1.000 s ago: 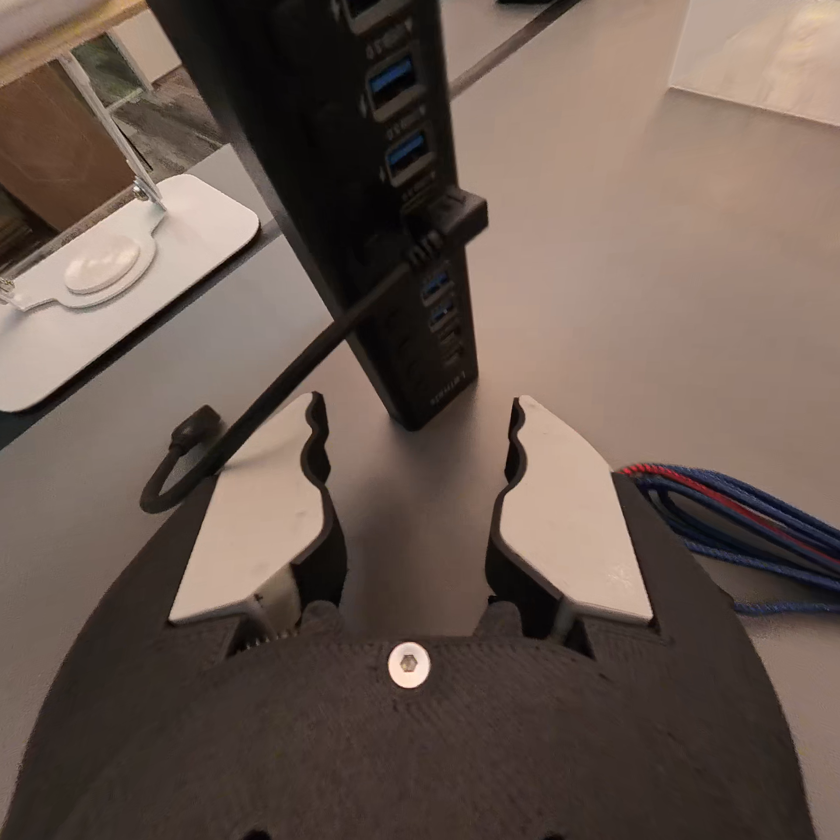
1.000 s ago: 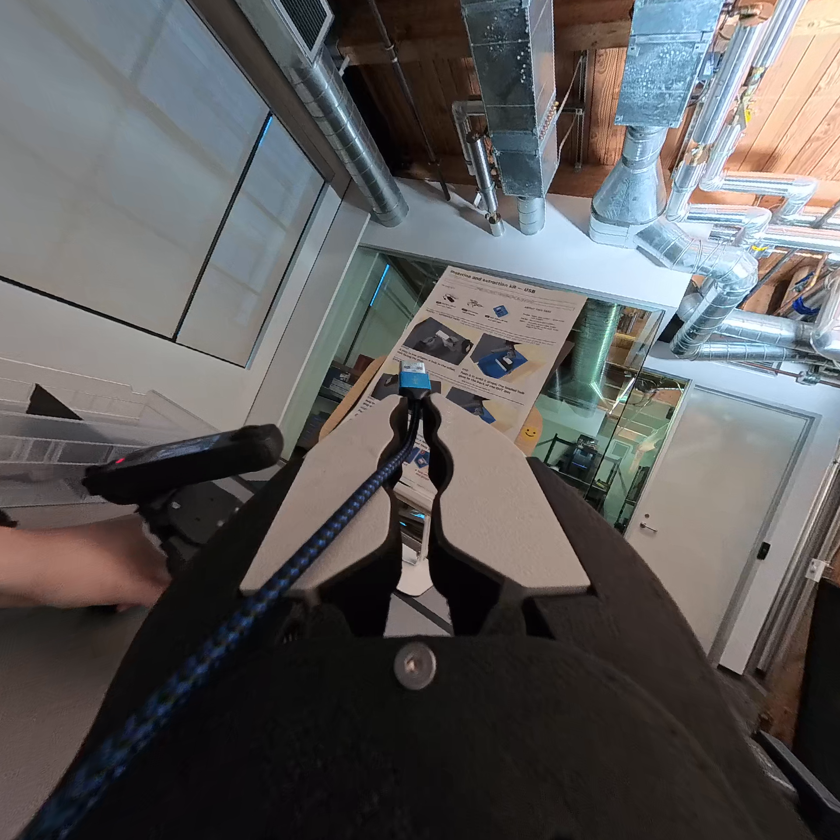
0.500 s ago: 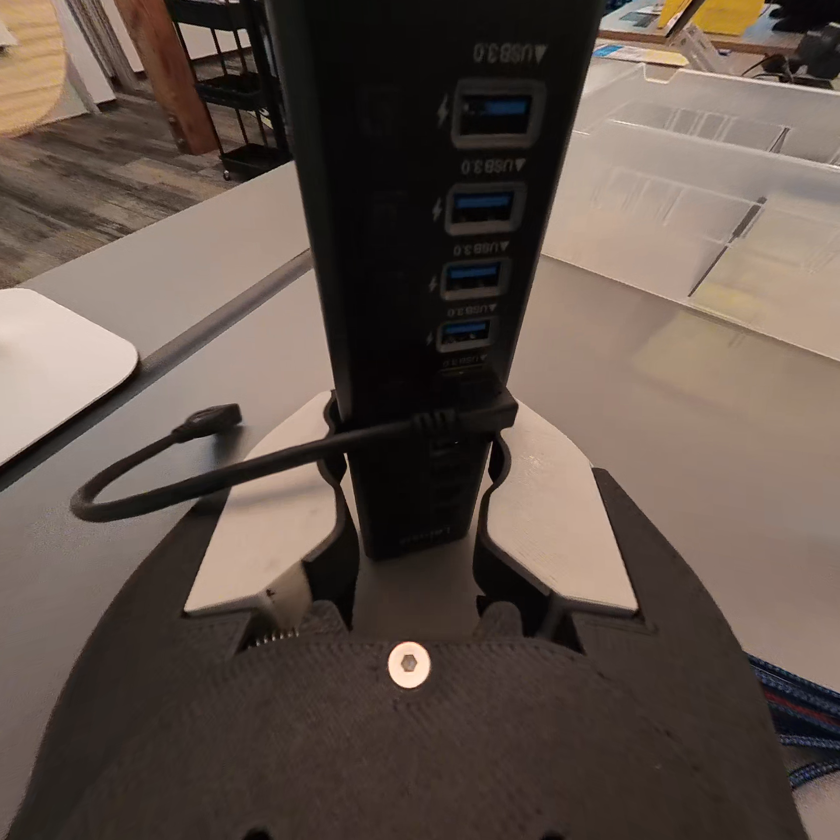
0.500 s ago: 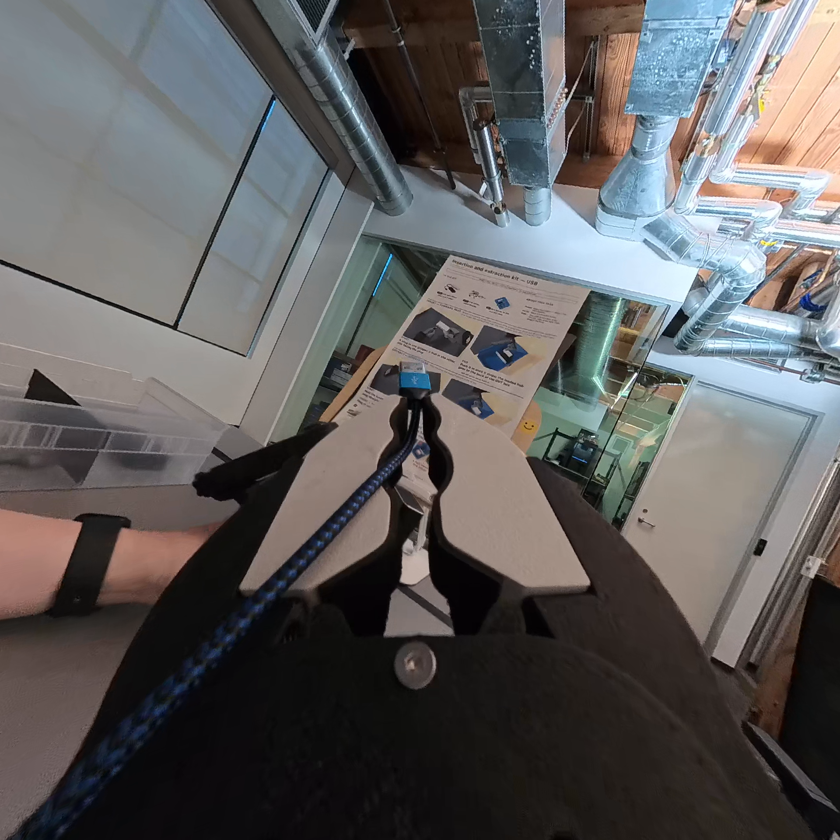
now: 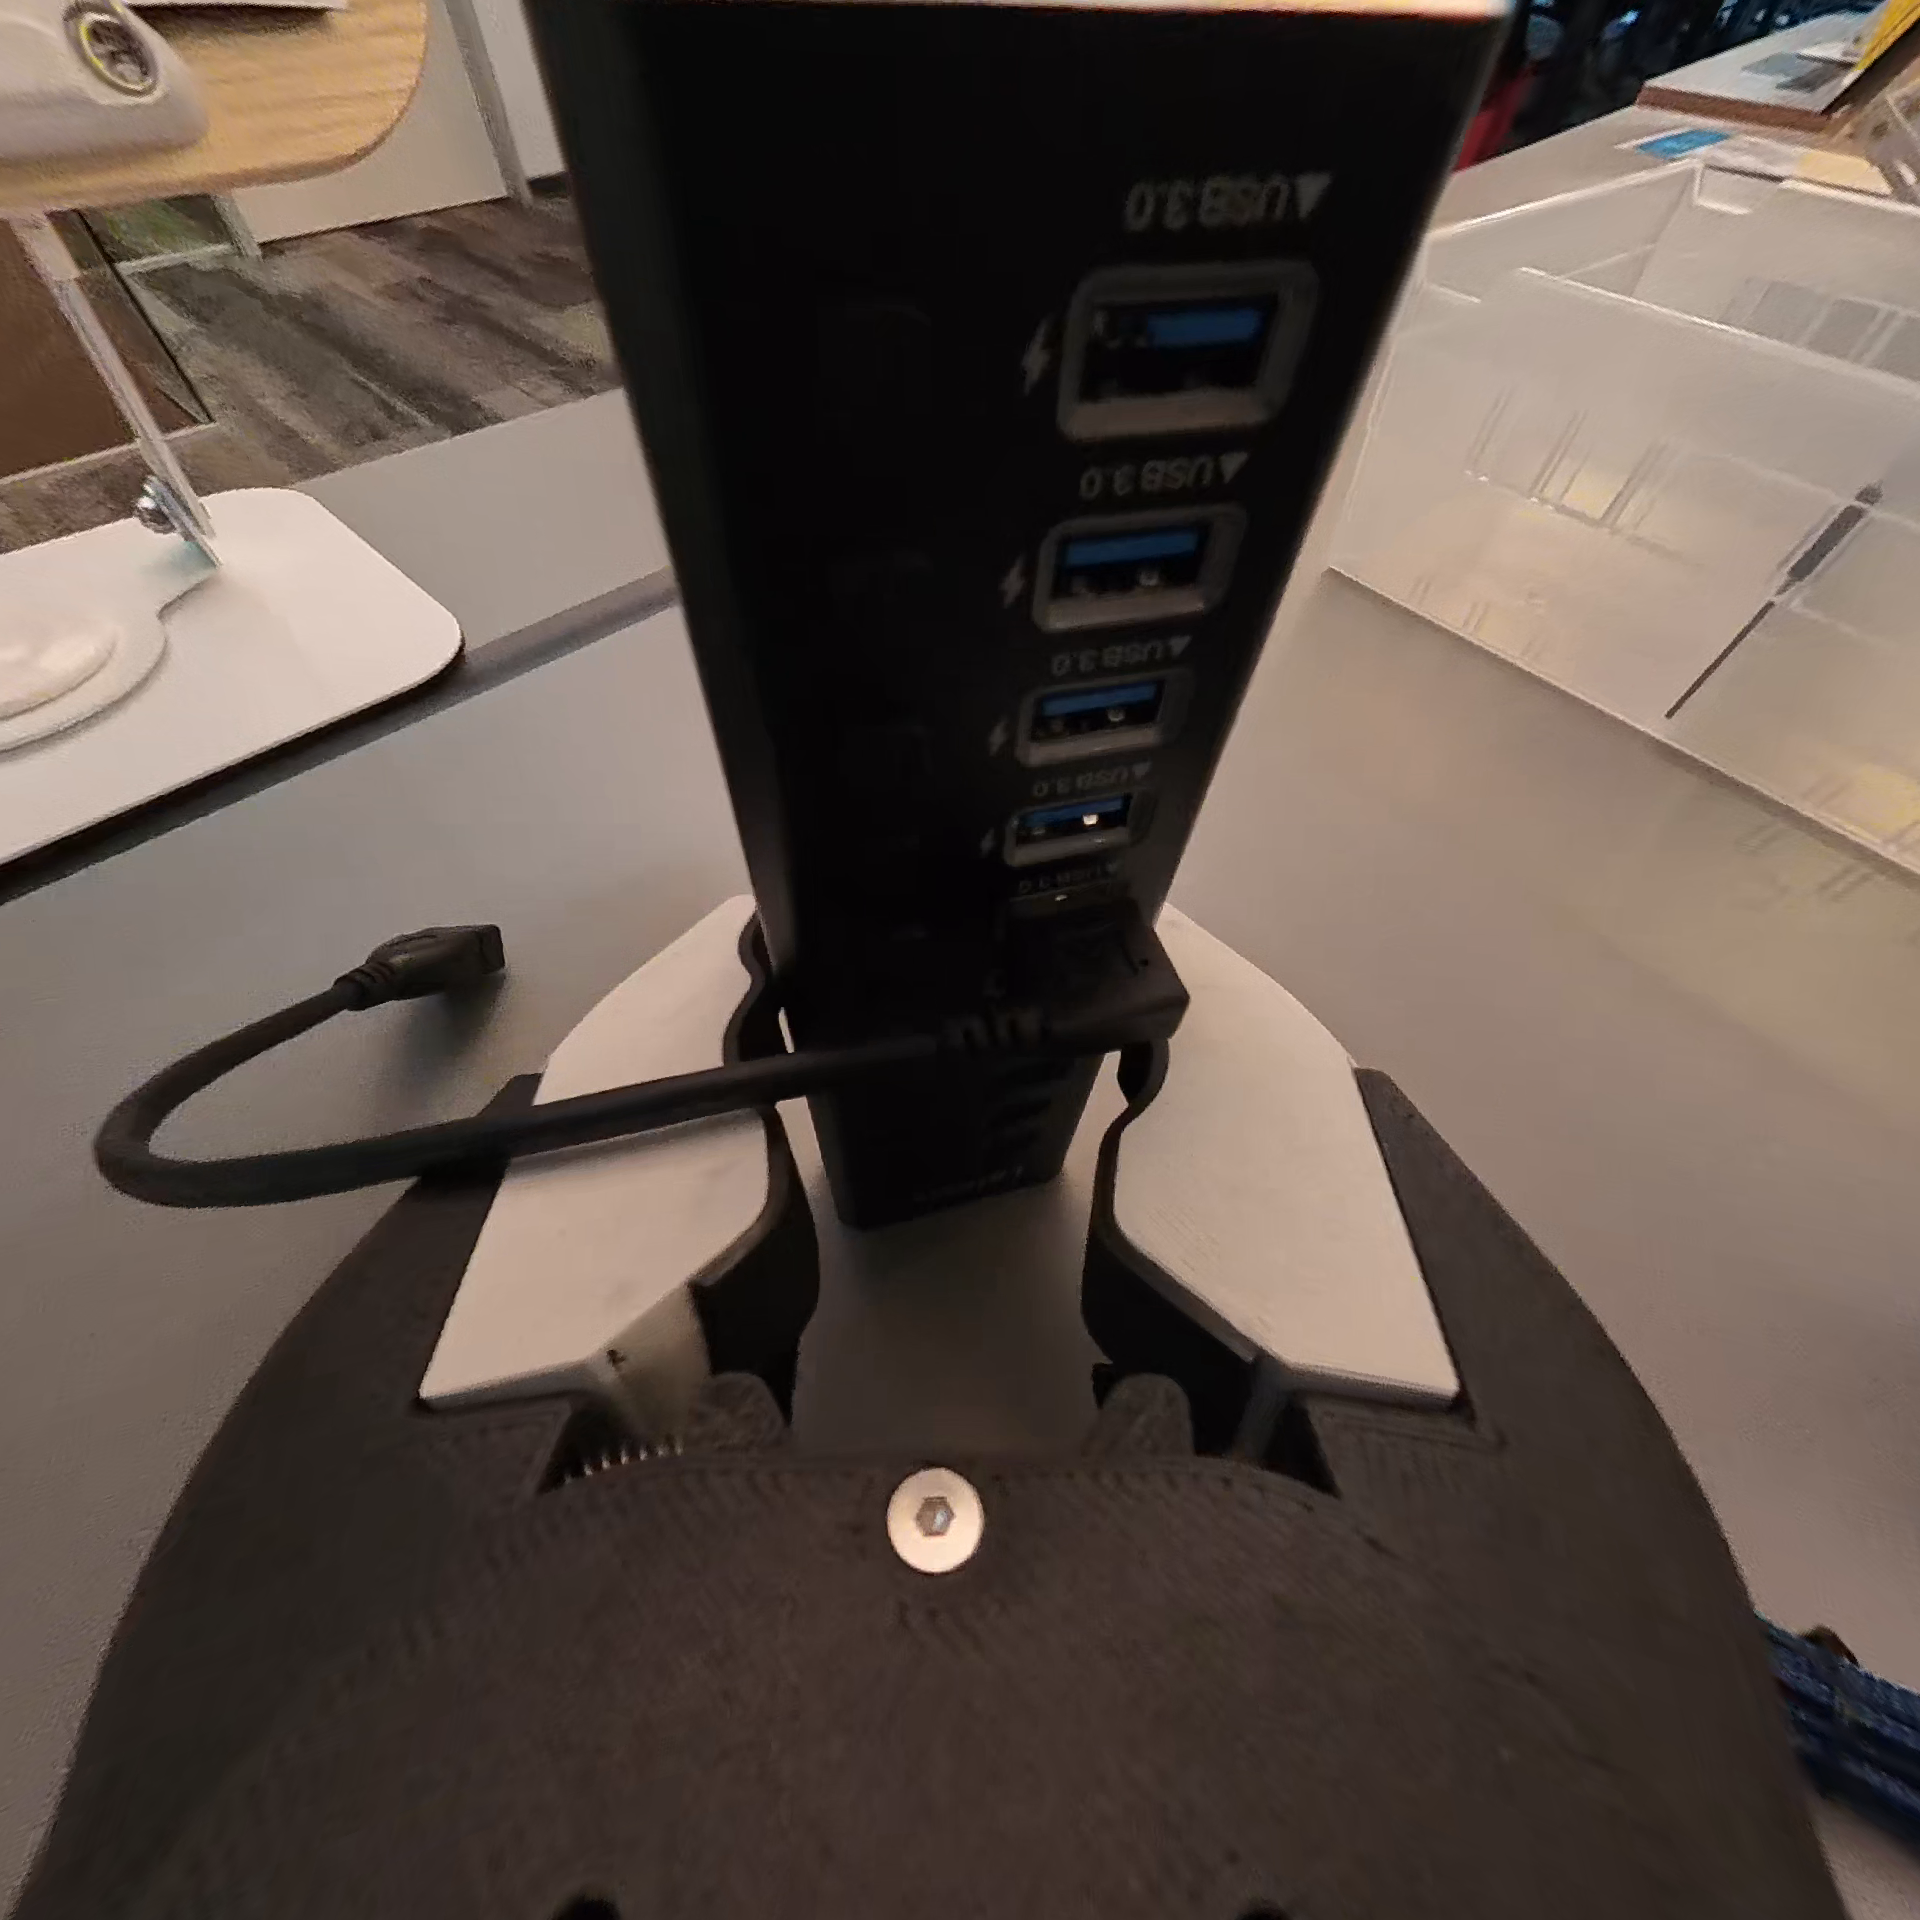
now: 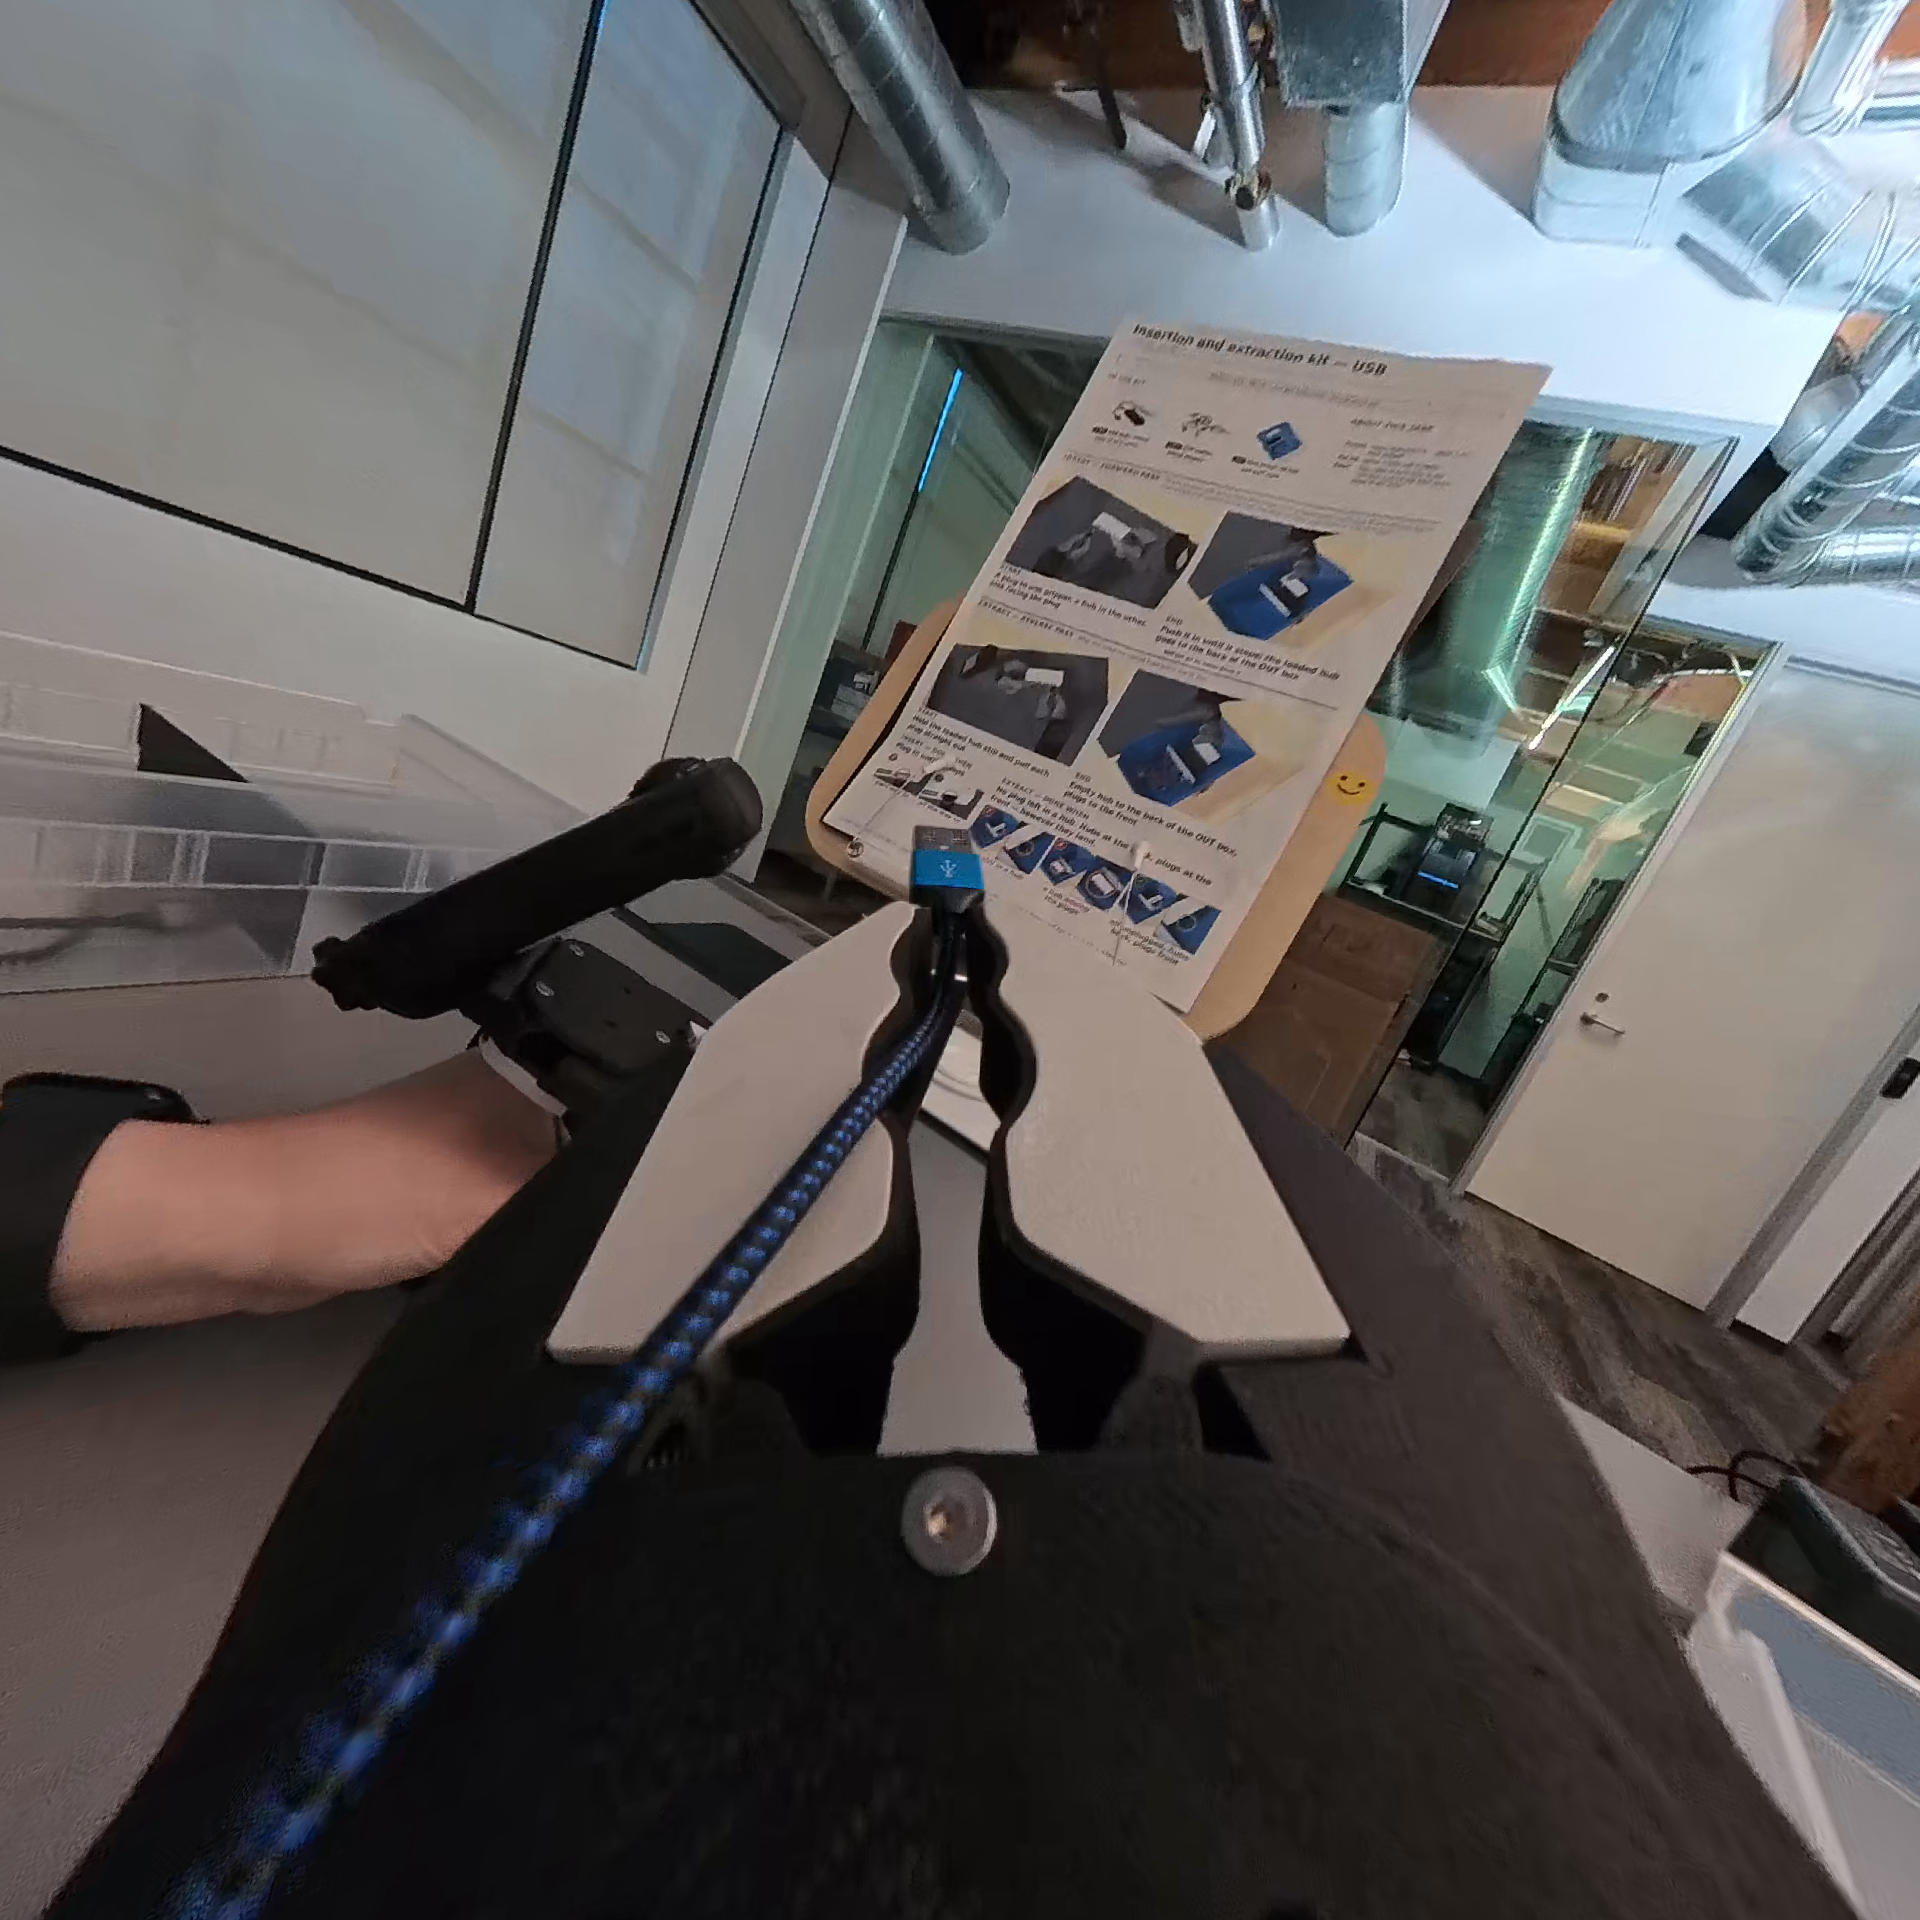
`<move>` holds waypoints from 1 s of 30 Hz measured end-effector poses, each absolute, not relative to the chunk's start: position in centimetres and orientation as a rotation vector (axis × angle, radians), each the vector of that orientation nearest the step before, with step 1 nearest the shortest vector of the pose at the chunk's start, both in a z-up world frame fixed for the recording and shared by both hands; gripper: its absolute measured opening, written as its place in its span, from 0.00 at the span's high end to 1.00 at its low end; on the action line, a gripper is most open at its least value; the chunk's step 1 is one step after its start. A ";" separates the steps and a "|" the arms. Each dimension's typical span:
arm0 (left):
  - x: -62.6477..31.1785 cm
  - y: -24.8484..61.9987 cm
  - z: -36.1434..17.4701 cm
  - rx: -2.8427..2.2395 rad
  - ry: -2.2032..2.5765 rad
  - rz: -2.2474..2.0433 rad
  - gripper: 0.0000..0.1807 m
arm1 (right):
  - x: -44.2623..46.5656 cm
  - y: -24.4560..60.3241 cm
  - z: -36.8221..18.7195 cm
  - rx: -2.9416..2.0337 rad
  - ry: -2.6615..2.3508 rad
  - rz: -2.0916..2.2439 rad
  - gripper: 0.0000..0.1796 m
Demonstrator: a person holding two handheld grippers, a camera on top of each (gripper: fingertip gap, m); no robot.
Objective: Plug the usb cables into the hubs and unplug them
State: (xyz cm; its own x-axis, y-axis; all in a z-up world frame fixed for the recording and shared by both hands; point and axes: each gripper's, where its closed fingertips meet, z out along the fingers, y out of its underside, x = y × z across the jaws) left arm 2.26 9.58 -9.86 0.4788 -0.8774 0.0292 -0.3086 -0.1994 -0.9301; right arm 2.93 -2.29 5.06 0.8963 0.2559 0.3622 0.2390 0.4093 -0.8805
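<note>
**Q:** what actually changed over that last second?

**A:** My left gripper (image 5: pixel 951 1023) was standing off from the black hub (image 5: pixel 997 582) with its fingers spread. Now they've closed in on the hub's lower end, and the hub has swung from leaning left to standing up straight in front of me. On my right wrist view the hub's far end (image 6: pixel 540 894) has tipped up, and the camera has dropped, so the instruction sheet (image 6: pixel 1174 644) looks bigger.
</note>
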 end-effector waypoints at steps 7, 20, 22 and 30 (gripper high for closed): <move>1.9 8.9 -10.6 -1.798 1.055 -0.762 0.62 | 3.1 -1.9 4.4 -1.187 -0.489 0.004 0.96; -4.2 3.4 -8.3 -1.595 1.241 -0.854 0.78 | 3.8 -2.6 5.5 -1.150 -0.480 -0.008 0.96; -5.3 5.0 -4.1 -1.461 1.108 -0.824 0.66 | 3.9 -2.9 6.0 -1.133 -0.478 -0.017 0.96; 0.0 8.6 0.2 -1.380 1.317 -1.004 0.60 | 4.3 -3.2 6.2 -1.120 -0.479 -0.037 0.96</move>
State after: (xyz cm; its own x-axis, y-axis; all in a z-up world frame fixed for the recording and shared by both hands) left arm 0.04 8.58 0.19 0.0839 -0.9954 -0.0464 -0.2191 0.0270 -0.9753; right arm 4.31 -3.18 6.19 0.8983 0.2082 0.3870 0.2648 0.4464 -0.8547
